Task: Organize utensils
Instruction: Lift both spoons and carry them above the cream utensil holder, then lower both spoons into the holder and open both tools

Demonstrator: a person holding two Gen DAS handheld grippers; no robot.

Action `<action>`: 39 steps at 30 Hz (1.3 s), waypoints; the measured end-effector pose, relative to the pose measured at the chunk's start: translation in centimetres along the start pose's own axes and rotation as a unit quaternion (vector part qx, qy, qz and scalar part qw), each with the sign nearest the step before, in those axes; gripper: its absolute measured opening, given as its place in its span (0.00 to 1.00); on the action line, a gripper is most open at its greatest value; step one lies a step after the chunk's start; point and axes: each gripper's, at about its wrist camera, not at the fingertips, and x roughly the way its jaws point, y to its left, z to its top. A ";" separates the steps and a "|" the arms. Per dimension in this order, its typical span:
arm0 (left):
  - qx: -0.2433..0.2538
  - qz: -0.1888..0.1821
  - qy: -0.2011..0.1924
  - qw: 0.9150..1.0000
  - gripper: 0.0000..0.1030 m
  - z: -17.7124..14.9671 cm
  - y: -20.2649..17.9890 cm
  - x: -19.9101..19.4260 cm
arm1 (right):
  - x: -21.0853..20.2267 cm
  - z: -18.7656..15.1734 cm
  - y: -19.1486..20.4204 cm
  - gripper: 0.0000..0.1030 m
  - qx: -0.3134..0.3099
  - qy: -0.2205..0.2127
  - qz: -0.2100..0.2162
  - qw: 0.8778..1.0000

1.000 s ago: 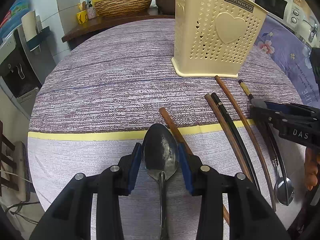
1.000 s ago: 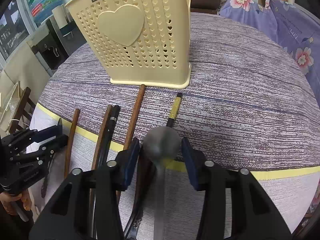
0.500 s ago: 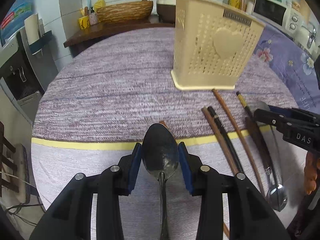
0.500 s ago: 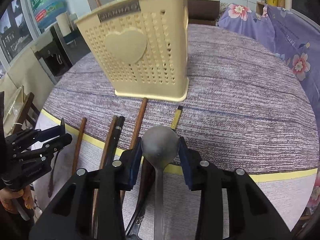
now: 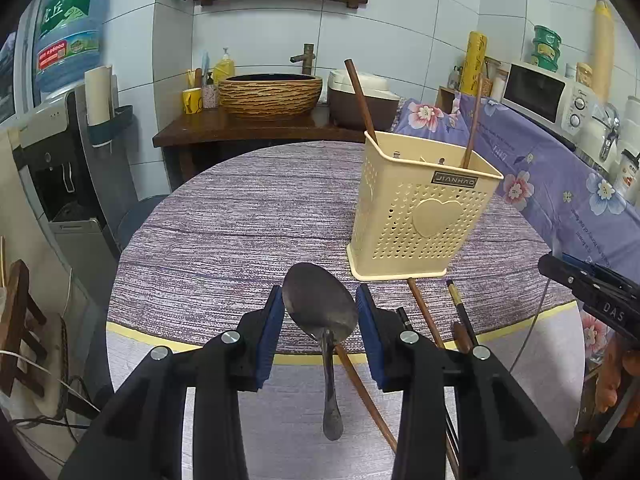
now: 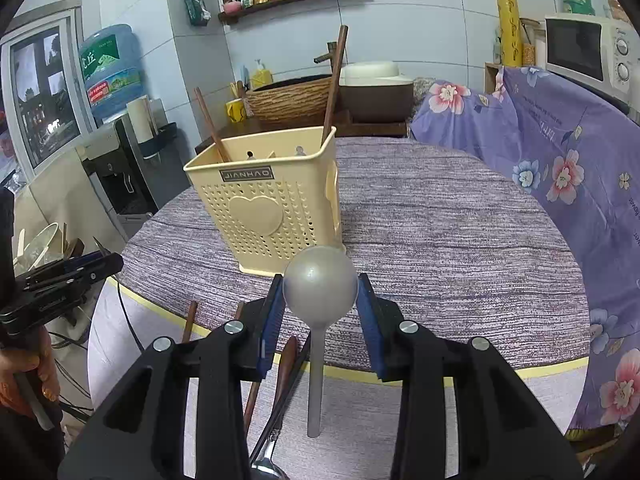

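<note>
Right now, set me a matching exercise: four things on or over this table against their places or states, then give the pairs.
Things:
1. dark oval spoon
2. grey round spoon
3. cream utensil holder
4. black chopstick with gold band

Places or states:
A. stands upright on the table, brown sticks rising out of it
B. clamped by its bowl in the right gripper
C. lies flat on the tablecloth near the holder
D. clamped by its bowl in the left gripper

Pairs: 1-D, 2-B, 3-A, 4-C
</note>
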 end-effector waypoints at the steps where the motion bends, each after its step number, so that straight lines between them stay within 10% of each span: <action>1: -0.001 0.000 0.001 1.000 0.36 0.0 0.0 0.1 | 0.0 0.0 -0.1 0.36 -0.002 -0.001 -0.001 1.000; 18: 0.001 -0.024 -0.040 0.999 0.36 2.7 -0.6 -2.2 | -1.2 1.7 0.0 0.36 -0.009 -0.023 0.017 1.000; 28: -0.040 -0.045 -0.186 0.981 0.36 14.6 -2.2 -6.0 | -5.0 13.8 3.1 0.36 -0.042 -0.169 0.014 0.985; 39: -0.056 -0.024 -0.187 0.980 0.36 16.0 -4.8 0.8 | 1.9 15.9 4.3 0.36 -0.046 -0.185 -0.028 0.981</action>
